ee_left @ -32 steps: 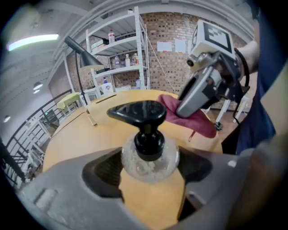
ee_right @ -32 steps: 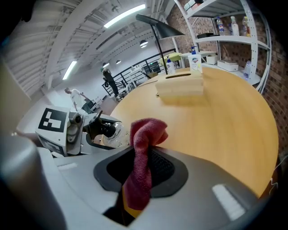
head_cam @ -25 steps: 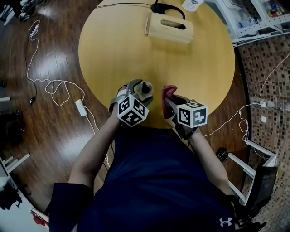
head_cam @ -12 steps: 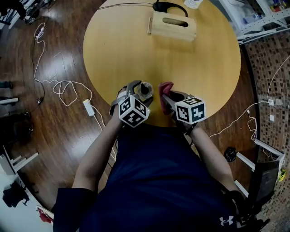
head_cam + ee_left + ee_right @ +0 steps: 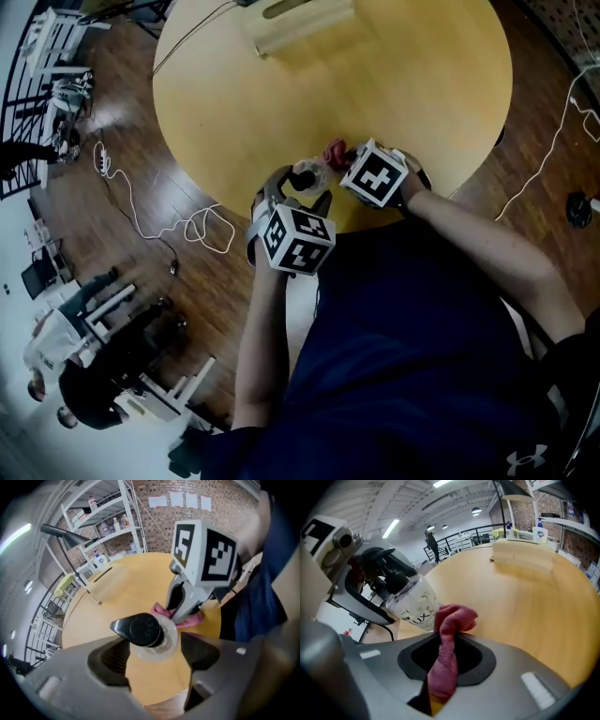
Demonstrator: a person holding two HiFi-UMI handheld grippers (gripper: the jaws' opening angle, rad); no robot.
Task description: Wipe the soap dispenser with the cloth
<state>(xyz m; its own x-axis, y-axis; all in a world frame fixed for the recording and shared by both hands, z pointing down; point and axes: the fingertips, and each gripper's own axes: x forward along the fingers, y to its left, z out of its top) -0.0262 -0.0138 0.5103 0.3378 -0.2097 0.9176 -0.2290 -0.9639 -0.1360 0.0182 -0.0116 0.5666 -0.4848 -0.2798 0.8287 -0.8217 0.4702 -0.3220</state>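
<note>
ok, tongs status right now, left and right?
Left gripper: holding the dispenser; tongs have just closed further on it.
Right gripper: closed on the cloth.

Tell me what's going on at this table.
A person is working with a gripper in each hand at the near edge of a round wooden table. The left gripper holds the clear soap dispenser, with its black pump on top, and its jaws have just closed a little further on it. The right gripper is clamped on a red cloth, whose bunched end is at the dispenser's side. Wiping looks under way or about to start.
</note>
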